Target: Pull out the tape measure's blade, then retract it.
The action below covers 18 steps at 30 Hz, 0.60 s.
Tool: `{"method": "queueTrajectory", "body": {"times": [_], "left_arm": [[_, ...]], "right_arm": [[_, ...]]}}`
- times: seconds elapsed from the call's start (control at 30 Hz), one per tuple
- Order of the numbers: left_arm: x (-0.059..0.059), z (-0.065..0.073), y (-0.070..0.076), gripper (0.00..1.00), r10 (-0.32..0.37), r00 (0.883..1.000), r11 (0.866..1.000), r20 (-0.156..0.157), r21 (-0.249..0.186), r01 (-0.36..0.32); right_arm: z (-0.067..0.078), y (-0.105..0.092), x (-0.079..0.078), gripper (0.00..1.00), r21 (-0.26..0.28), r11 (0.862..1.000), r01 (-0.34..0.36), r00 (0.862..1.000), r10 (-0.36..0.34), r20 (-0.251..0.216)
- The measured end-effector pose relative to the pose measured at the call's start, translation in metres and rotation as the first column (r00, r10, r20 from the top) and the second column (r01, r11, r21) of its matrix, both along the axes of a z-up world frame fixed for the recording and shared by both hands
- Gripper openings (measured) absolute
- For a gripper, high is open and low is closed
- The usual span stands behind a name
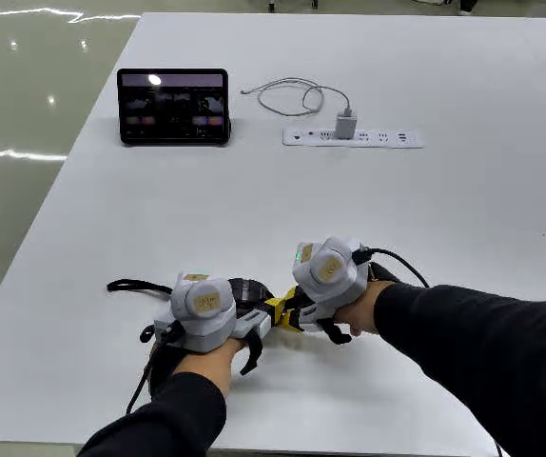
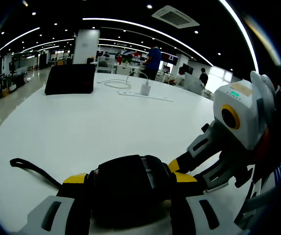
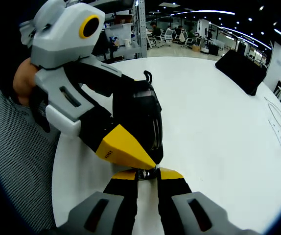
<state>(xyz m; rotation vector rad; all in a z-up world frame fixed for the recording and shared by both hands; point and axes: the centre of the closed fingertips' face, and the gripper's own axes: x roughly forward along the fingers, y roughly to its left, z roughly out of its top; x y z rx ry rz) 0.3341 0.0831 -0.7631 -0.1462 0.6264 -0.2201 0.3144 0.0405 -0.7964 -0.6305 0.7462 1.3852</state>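
Note:
A black tape measure (image 1: 249,290) lies near the table's front edge, and its black wrist strap (image 1: 135,284) trails off to the left. My left gripper (image 2: 129,178) is shut on the case (image 2: 130,193), one yellow-tipped finger on each side. My right gripper (image 3: 148,174) meets it from the right. Its yellow tips are shut on the small metal hook (image 3: 146,172) at the blade's end, right against the case (image 3: 143,112). Almost no blade shows outside the case. In the head view the left gripper (image 1: 259,319) and right gripper (image 1: 292,309) nearly touch.
The white table (image 1: 349,200) stretches far ahead. At its back stands a dark tablet (image 1: 173,105), with a white power strip (image 1: 352,138), plugged charger and looped cable (image 1: 292,95) to the right of it. The table's left edge and the shiny floor (image 1: 16,143) are close by.

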Motion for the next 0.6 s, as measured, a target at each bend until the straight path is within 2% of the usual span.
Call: {"method": "queueTrajectory", "body": {"times": [0.6], "left_arm": [[0.0007,0.0002,0.0005,0.62,0.000,1.000,1.000,0.005,0.005,0.000]], "right_arm": [[0.0004,0.0003,-0.0008,0.11,-0.017,1.000,-0.021,1.000,0.021,0.017]]}}
